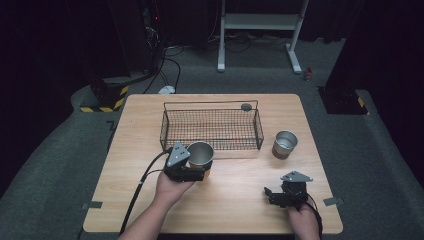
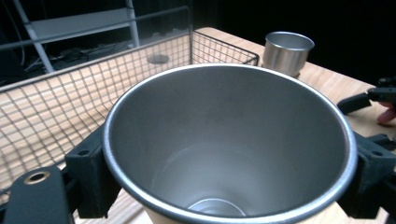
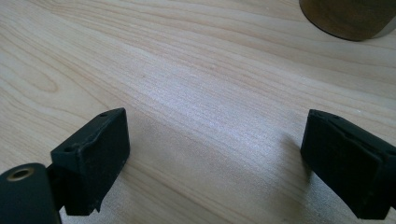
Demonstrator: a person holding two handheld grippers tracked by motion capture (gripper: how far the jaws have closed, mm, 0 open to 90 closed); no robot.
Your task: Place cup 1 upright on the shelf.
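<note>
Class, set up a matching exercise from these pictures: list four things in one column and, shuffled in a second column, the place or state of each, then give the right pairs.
Things
1. left gripper
2. right gripper
3. second steel cup
4. wire basket

Places or states
A. stands alone on the table, right of the basket
B. jaws apart over bare wood
C. at the table's far middle, holding no cup
D. jaws on both sides of a steel cup

Pairs: 1-D, 2-B, 3-A, 4-C
</note>
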